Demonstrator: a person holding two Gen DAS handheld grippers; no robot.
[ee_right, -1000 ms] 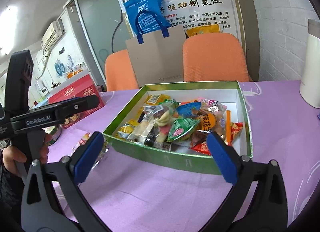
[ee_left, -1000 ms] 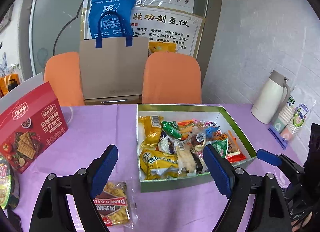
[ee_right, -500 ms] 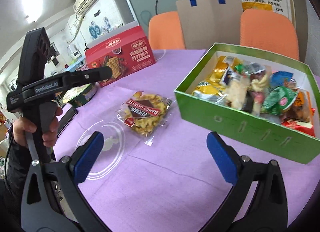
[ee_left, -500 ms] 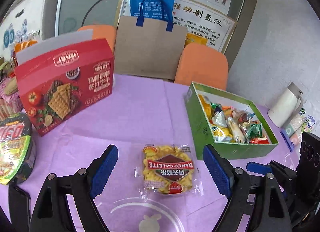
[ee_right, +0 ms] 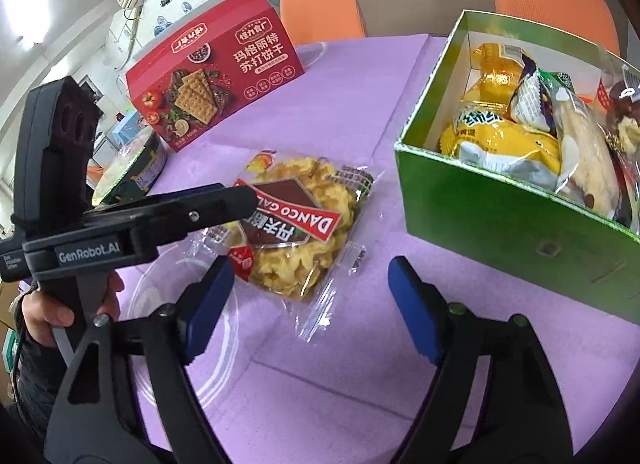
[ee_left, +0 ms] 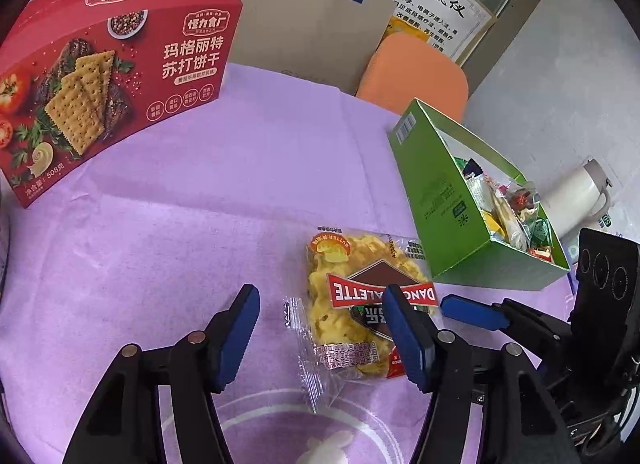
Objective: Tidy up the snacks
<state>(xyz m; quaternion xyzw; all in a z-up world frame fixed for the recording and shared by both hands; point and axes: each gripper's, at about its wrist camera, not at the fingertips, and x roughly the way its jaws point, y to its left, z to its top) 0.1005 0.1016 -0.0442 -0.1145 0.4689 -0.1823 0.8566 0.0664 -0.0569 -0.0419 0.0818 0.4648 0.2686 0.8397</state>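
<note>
Hovering my left gripper (ee_left: 320, 328), jaws wide, over the galette pack (ee_left: 360, 304) lying beside the box (ee_left: 436, 200), I judge slippery wrapper could slide from a one-sided pinch.

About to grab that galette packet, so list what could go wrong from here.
1. The left gripper is open with one finger over the Danco galette packet; closing there may catch only the loose clear film, or crush the brittle biscuit.
2. The right gripper hovers open close by, so the two could collide.
3. The green box already looks heaped with snacks; another packet may slide off.
</note>
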